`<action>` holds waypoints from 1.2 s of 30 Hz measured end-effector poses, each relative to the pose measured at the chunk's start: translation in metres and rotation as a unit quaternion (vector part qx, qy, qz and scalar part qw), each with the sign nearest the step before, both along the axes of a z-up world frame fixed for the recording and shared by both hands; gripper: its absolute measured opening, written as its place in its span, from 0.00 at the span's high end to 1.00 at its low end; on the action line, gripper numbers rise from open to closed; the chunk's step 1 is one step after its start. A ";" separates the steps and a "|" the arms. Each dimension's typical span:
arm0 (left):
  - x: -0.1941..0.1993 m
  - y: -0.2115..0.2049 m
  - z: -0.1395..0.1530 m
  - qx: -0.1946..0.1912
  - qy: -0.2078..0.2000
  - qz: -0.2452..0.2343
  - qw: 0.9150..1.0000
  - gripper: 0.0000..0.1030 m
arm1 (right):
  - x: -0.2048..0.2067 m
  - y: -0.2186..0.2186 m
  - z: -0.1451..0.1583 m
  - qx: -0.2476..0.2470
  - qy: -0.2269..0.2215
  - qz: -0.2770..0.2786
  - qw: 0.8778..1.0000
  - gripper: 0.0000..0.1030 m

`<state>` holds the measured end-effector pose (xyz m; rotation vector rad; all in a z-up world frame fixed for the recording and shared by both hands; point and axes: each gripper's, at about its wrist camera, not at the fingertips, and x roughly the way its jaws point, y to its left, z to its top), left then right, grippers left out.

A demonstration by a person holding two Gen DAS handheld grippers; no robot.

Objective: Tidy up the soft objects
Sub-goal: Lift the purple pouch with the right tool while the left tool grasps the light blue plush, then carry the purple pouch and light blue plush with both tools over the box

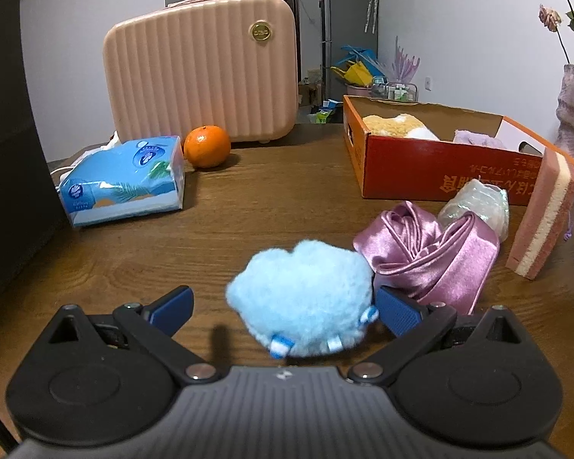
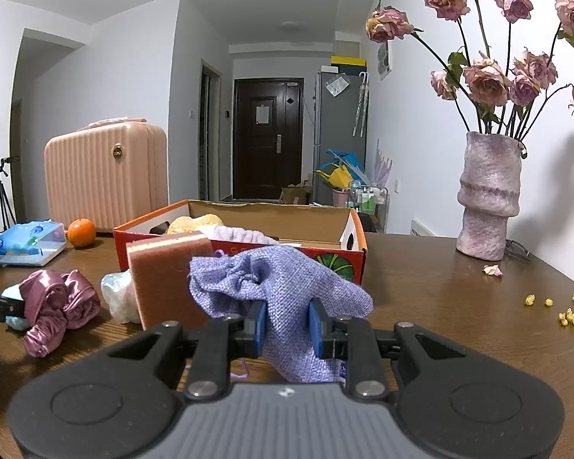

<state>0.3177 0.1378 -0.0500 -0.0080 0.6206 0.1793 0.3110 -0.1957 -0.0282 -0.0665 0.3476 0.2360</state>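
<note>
1. The left gripper [image 1: 283, 308] stands wide open over the worktop [image 1: 279, 206], with a fluffy blue toy [image 1: 302, 298] between its fingers; the right-hand pad seems to touch the fluff, though the fur blurs the edge.
2. Just right of and beyond that gripper lies a pink satin cloth [image 1: 424, 256], with a clear bag [image 1: 474, 206] behind it and a sponge [image 1: 543, 222] leaning further right.
3. Ahead on the right sits an orange box [image 1: 440, 168] with soft things already in it.
4. Ahead on the left are a tissue pack [image 1: 122, 179], an orange [image 1: 206, 146] and a pink case [image 1: 203, 69].
5. The right gripper [image 2: 287, 325] is clamped on a purple pouch [image 2: 283, 287], raised just before the box [image 2: 336, 260].
</note>
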 end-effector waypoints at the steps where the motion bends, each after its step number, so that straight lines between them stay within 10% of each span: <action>1: 0.003 0.000 0.000 0.004 -0.001 0.002 1.000 0.00 | 0.000 0.000 0.000 0.000 0.000 0.000 1.000 0.78; 11: 0.025 0.006 -0.008 -0.007 0.023 -0.004 1.000 0.01 | 0.003 0.000 -0.001 -0.002 0.003 -0.003 1.000 0.78; 18: 0.024 0.001 -0.009 -0.002 0.021 -0.019 1.000 0.20 | 0.003 0.000 -0.001 -0.001 0.002 -0.003 1.000 0.78; 36: -0.001 0.005 0.012 0.007 -0.049 0.024 0.998 0.26 | -0.004 -0.003 0.003 0.010 -0.017 0.001 1.000 0.78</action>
